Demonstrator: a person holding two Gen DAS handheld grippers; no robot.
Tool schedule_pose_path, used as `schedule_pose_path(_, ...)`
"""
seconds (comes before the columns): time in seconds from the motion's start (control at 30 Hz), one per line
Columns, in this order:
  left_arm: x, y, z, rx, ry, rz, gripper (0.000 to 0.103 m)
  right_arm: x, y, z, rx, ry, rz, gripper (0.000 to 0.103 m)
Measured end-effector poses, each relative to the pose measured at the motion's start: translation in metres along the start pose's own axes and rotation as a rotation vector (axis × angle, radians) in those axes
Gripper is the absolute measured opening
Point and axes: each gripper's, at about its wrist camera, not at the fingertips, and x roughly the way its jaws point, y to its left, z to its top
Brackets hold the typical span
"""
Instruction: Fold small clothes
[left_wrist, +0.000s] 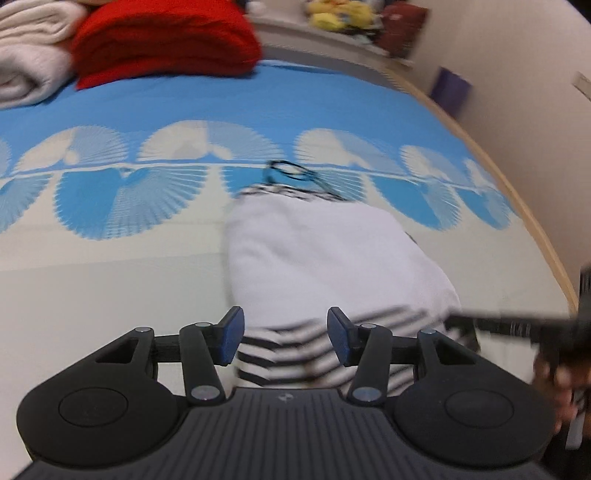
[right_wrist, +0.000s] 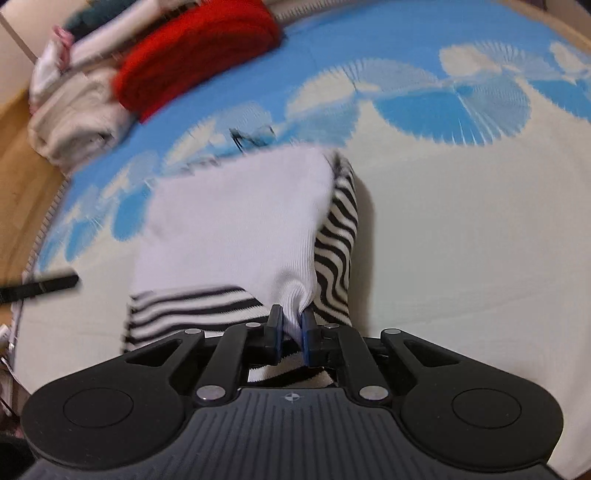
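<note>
A folded red blanket (left_wrist: 162, 40) lies beside a cream blanket (left_wrist: 29, 51) on the blue-and-white patterned bedspread (left_wrist: 110, 206). Yellow plush toys (left_wrist: 338, 14) sit on a shelf beyond.

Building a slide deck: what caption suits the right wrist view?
Right gripper shut on white fabric of a black-and-white striped garment lying on a blue-and-cream bedspread.

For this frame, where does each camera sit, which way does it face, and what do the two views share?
Left wrist: on the left gripper, facing forward over the white and striped garment on the blue-patterned bedspread; its fingers stand apart, empty.
Right wrist: on the right gripper, facing along the same garment; its fingers pinch white fabric.
Shared: garment, bedspread, red folded cloth, cream towel.
</note>
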Motion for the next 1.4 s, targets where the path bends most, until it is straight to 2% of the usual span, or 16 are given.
schedule_pose_path(0.1,0.024,-0.003,-0.034,0.012,-0.006,-0.016,0.043,-0.017,0.008,0.000,-0.023,-0.096,0.062,0.008)
schedule_pose_path(0.13,0.047,-0.002,-0.045,0.043,0.101,0.043,0.040,-0.018,0.006,0.001,-0.033,-0.101,0.053,0.008)
schedule_pose_path(0.17,0.067,-0.002,-0.051,0.079,0.216,0.145,0.040,-0.016,0.003,0.000,-0.034,-0.079,0.024,0.008)
schedule_pose_path(0.23,0.079,0.007,-0.053,0.044,0.254,0.148,0.045,0.001,-0.013,-0.005,0.002,0.046,-0.072,0.005)
schedule_pose_path(0.33,0.071,0.024,-0.047,-0.067,0.238,0.086,0.047,0.017,-0.033,-0.011,0.075,0.147,-0.130,0.005)
schedule_pose_path(0.5,0.049,0.052,-0.038,-0.224,0.156,0.021,0.052,-0.019,-0.032,0.011,0.102,-0.075,-0.073,0.009)
schedule_pose_path(0.6,0.044,0.064,-0.031,-0.318,0.107,-0.012,0.052,-0.020,-0.039,0.019,0.154,-0.114,-0.034,0.033)
schedule_pose_path(0.67,0.043,0.062,-0.021,-0.340,0.086,-0.039,0.052,-0.009,-0.040,0.027,0.166,-0.091,-0.013,0.046)
schedule_pose_path(0.83,0.049,0.053,-0.012,-0.313,0.056,-0.045,0.052,0.029,-0.033,0.036,0.189,0.010,0.020,0.047)
schedule_pose_path(0.87,0.050,0.050,-0.010,-0.313,0.052,-0.047,0.052,0.035,-0.032,0.036,0.181,0.030,0.017,0.047)
schedule_pose_path(0.9,0.051,0.050,-0.009,-0.314,0.048,-0.049,0.052,0.040,-0.028,0.036,0.163,0.047,0.008,0.037)
schedule_pose_path(0.93,0.053,0.050,-0.008,-0.316,0.044,-0.050,0.052,0.041,-0.025,0.036,0.145,0.054,0.008,0.012)
schedule_pose_path(0.97,0.054,0.049,-0.007,-0.316,0.040,-0.052,0.052,0.041,-0.022,0.034,0.123,0.057,0.018,0.000)
schedule_pose_path(1.13,0.053,0.040,0.000,-0.283,0.005,-0.075,0.052,0.009,-0.022,0.039,0.112,-0.104,0.024,0.000)
schedule_pose_path(1.27,0.062,0.029,-0.002,-0.230,0.044,-0.070,0.052,0.032,-0.026,0.031,0.081,0.029,-0.118,0.000)
schedule_pose_path(1.4,0.091,0.027,-0.016,-0.164,0.205,0.079,0.065,0.040,-0.012,0.029,0.021,0.075,-0.124,0.006)
